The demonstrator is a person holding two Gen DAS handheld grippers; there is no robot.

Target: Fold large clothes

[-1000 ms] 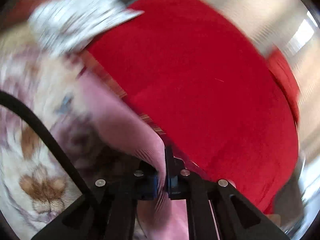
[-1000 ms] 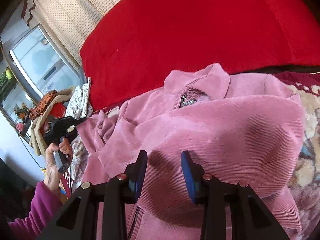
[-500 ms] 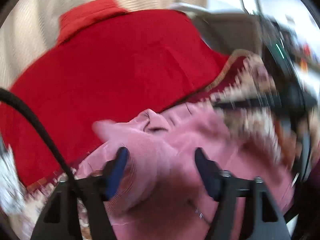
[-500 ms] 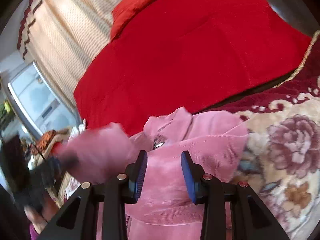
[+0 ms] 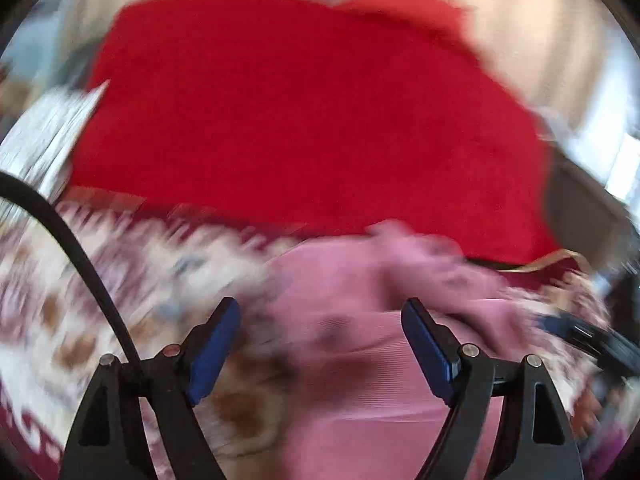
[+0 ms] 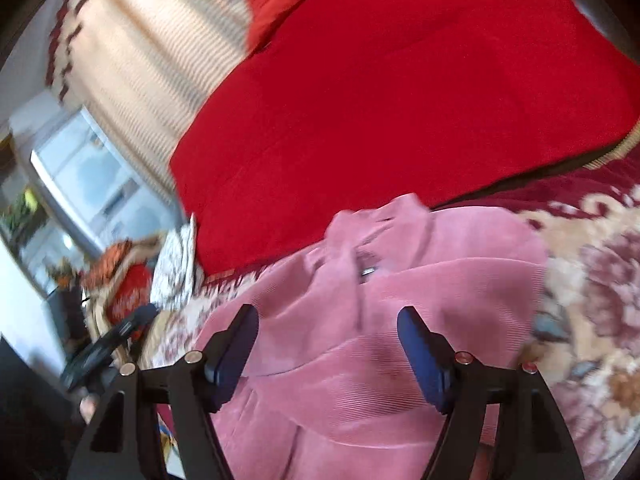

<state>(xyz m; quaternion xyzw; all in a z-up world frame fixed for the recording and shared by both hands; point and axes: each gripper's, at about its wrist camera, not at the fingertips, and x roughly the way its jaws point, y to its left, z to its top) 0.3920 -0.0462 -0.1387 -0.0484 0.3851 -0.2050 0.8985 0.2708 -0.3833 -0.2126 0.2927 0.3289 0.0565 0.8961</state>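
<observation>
My left gripper and right gripper are both spread wide, holding nothing, above the pink jacket; red blanket at 12 o'clock.

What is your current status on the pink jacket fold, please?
Left tongs open, empty. Right tongs open, empty, over the pink jacket. Jacket lies partly folded on the floral blanket, collar toward the red cover. Nothing in the way.

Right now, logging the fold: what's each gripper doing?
Left gripper: open, holding nothing, above the pink corduroy jacket.
Right gripper: open, holding nothing.
</observation>
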